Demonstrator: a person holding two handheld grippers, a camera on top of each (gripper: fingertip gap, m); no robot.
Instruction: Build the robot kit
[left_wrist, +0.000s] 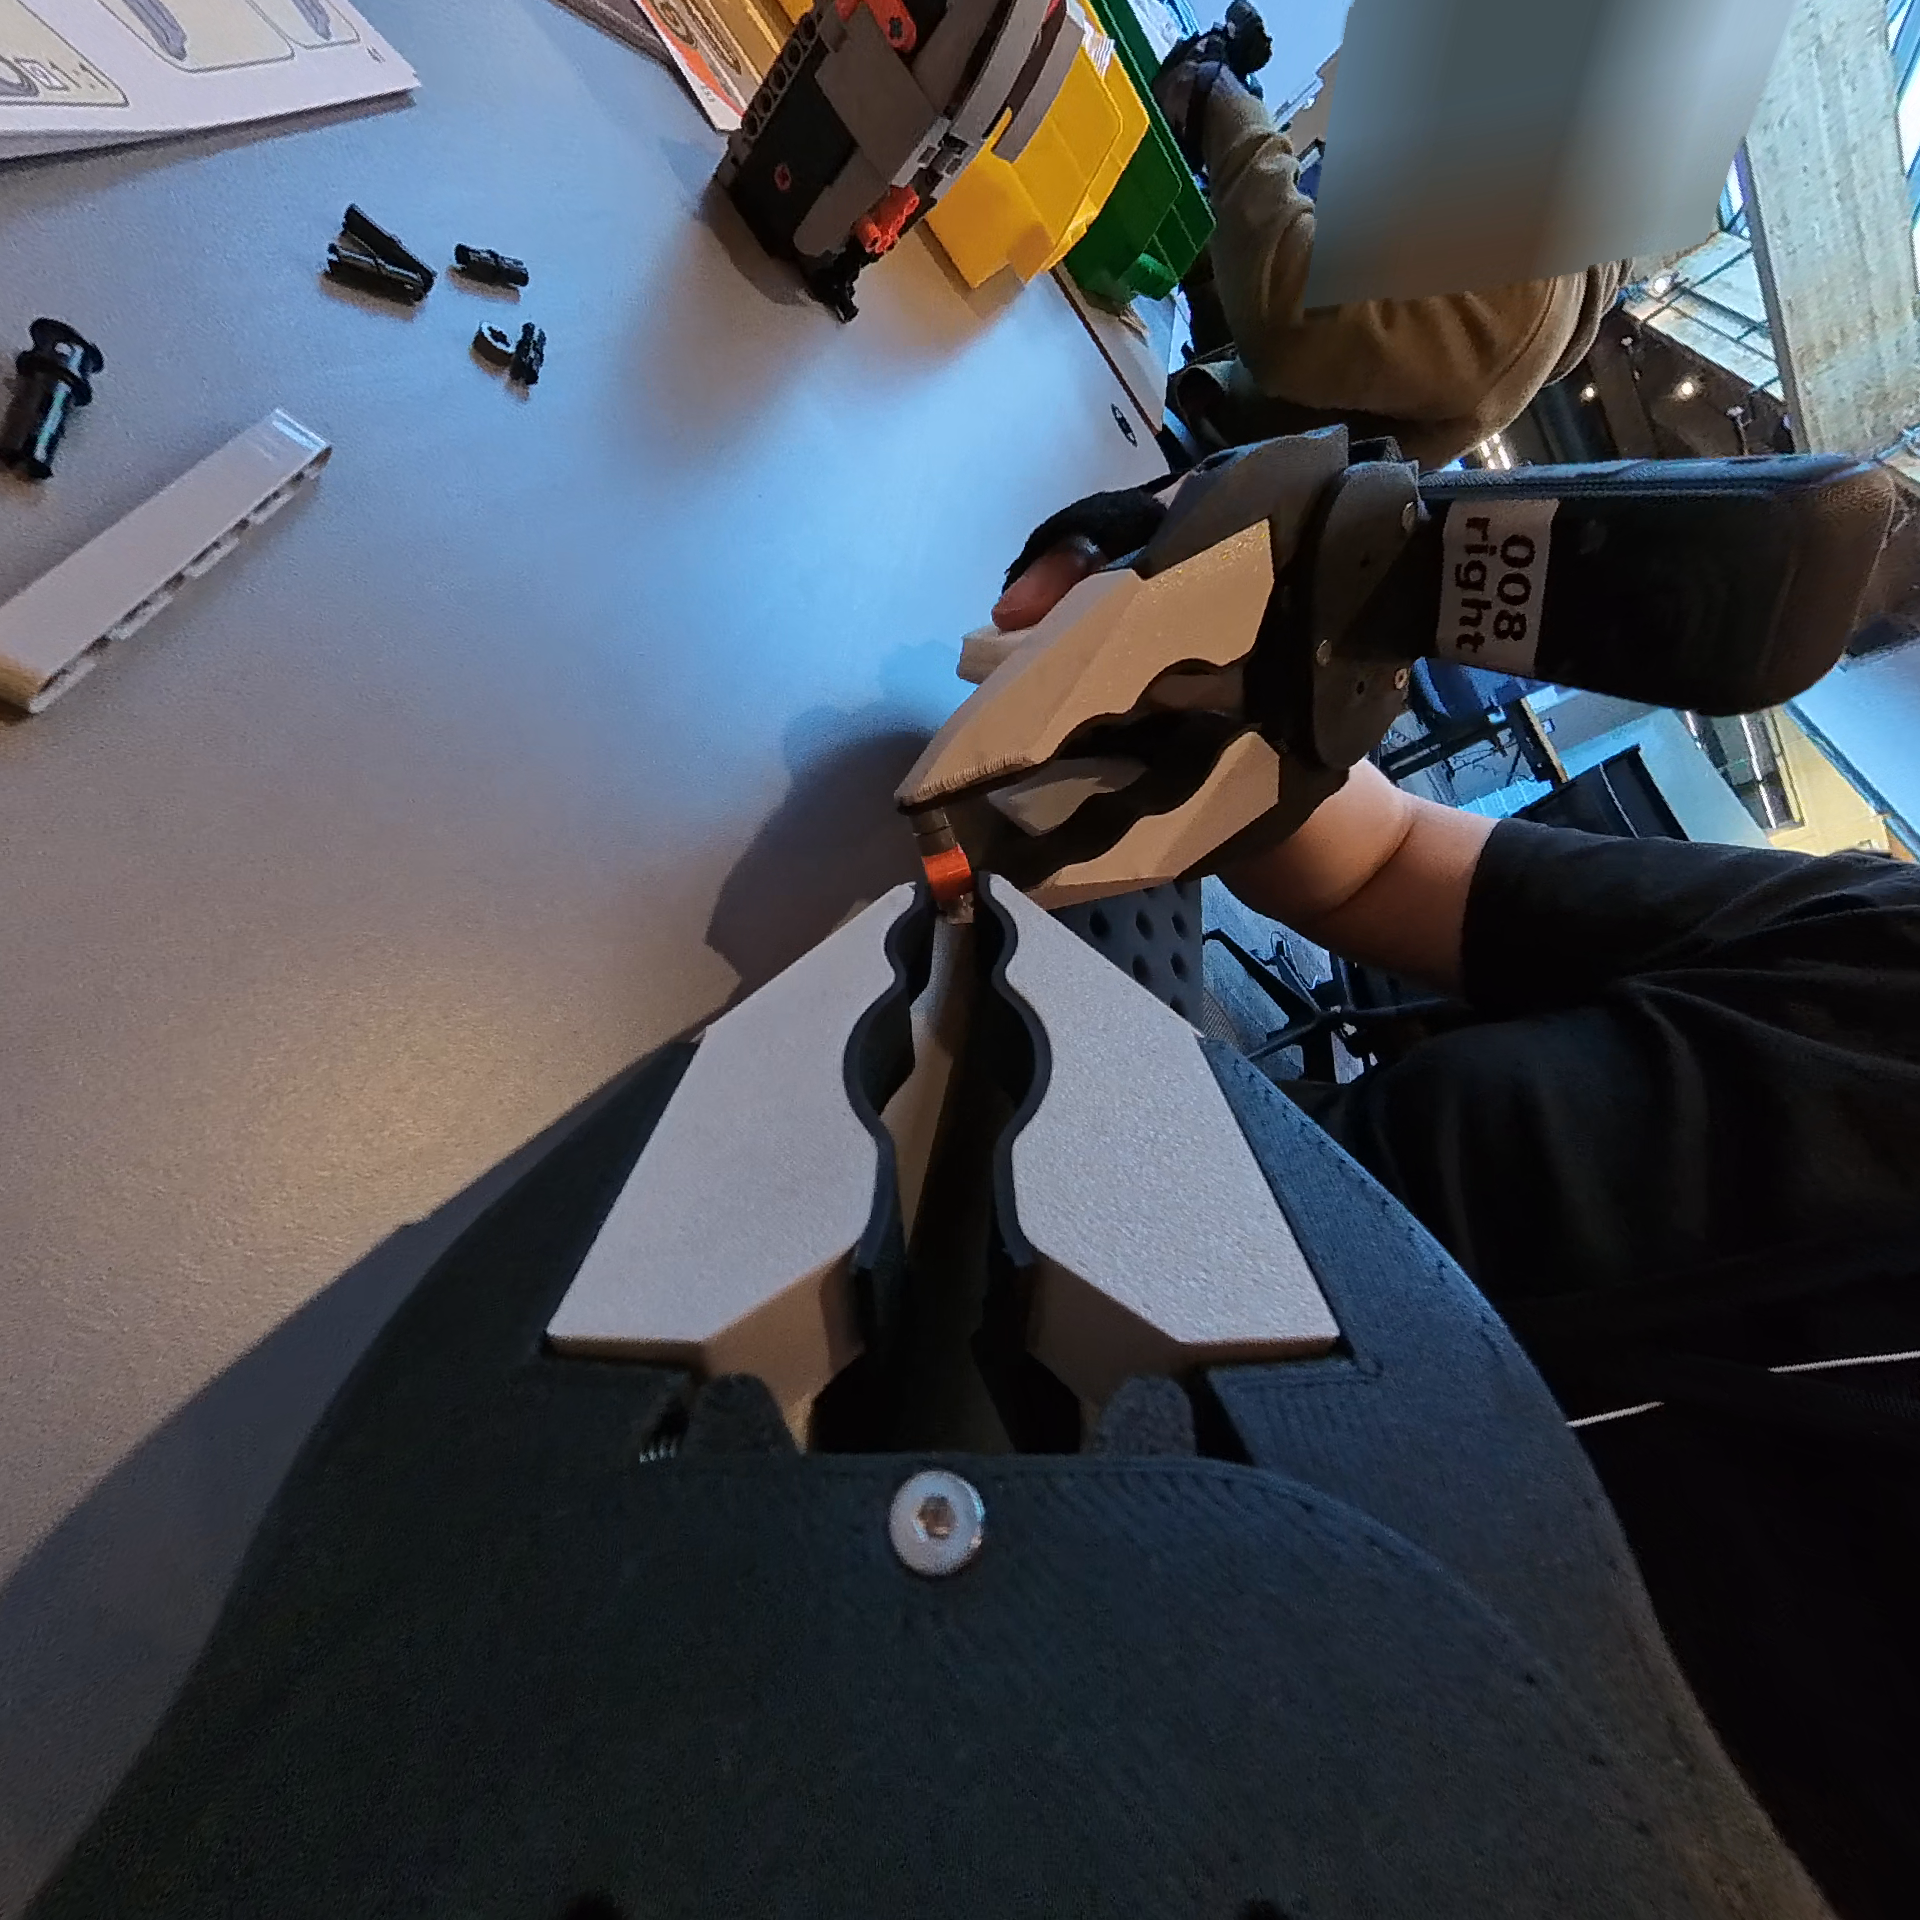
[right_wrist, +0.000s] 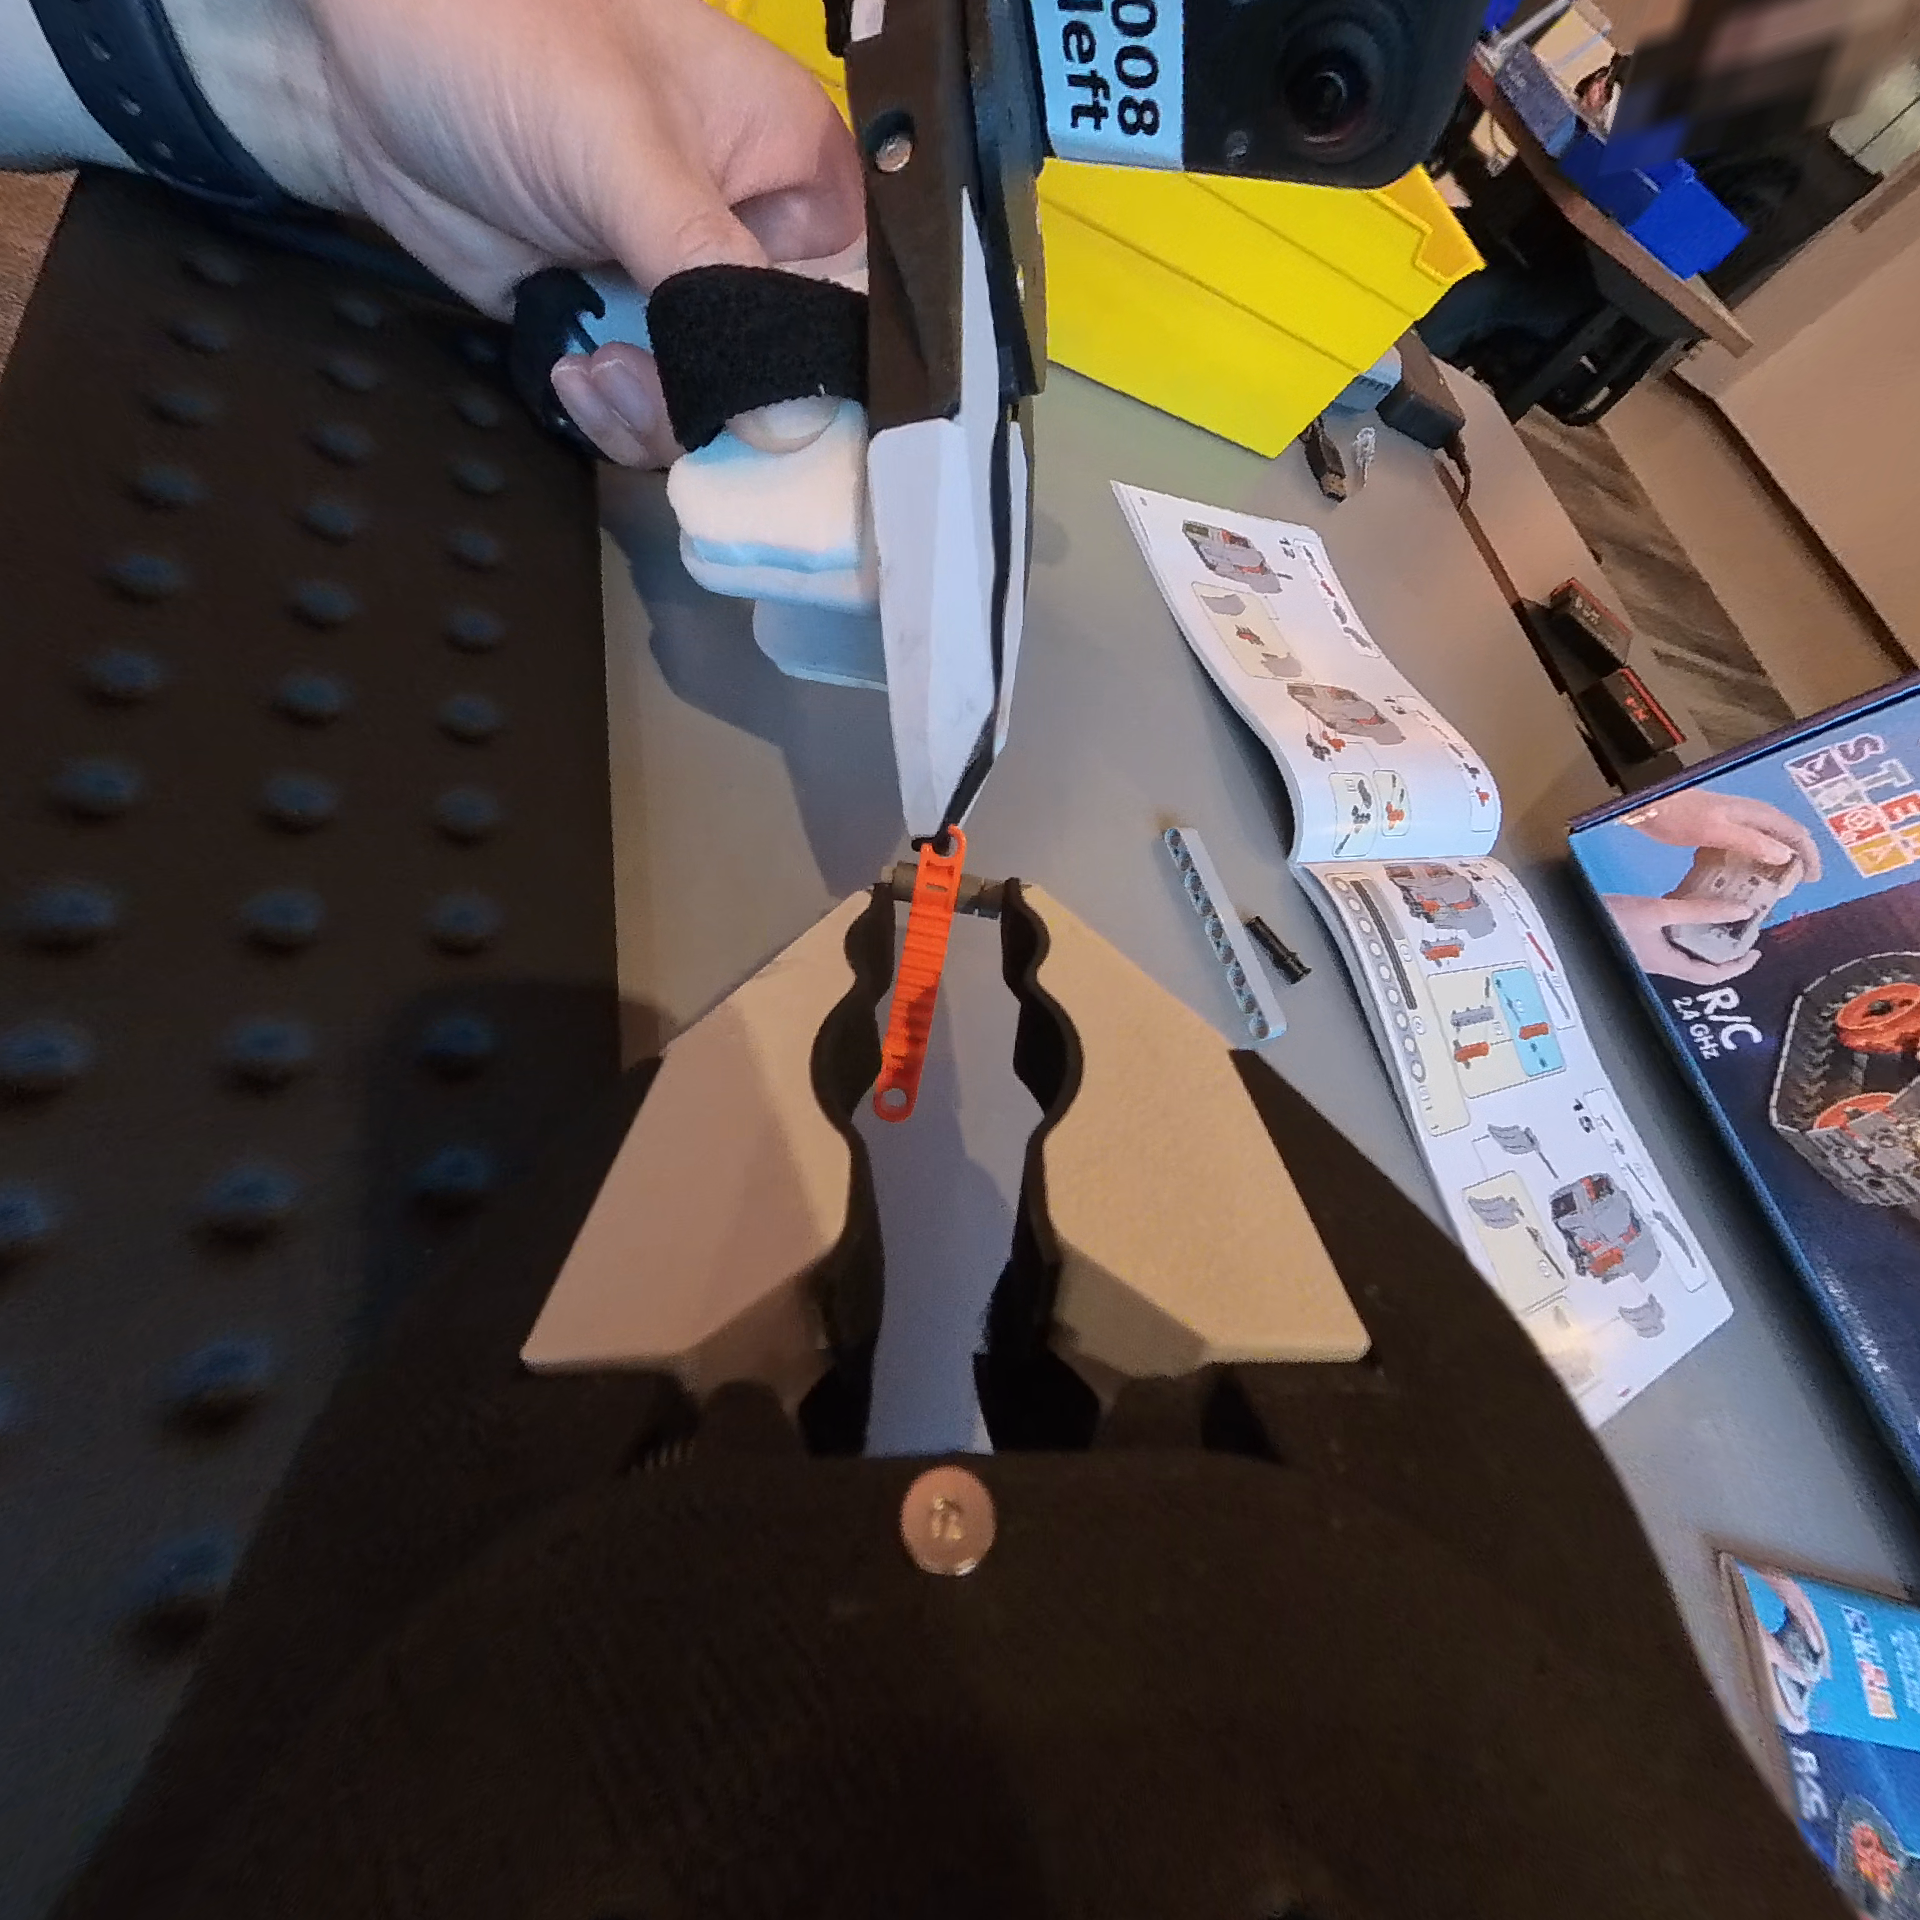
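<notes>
My left gripper (left_wrist: 951, 902) is shut on the top end of a small orange beam (right_wrist: 918, 977), which hangs down from its tips. In the right wrist view the left gripper (right_wrist: 940, 828) comes in from above. My right gripper (right_wrist: 951, 894) is shut on a short grey pin (right_wrist: 977, 894) held crosswise, and the pin passes through the orange beam's upper hole. In the left wrist view the right gripper (left_wrist: 928, 816) meets my tips from the right, with the grey pin (left_wrist: 932, 827) just above the orange beam (left_wrist: 948, 871). Both are held above the grey table (left_wrist: 468, 779).
A long grey beam (left_wrist: 156, 566) and several small black parts (left_wrist: 379, 260) lie on the table. A partly built model (left_wrist: 883, 135), yellow bin (left_wrist: 1049, 177), open booklet (right_wrist: 1455, 935), blue box (right_wrist: 1787, 987) and black studded mat (right_wrist: 291, 727) surround them. A person sits at the far side.
</notes>
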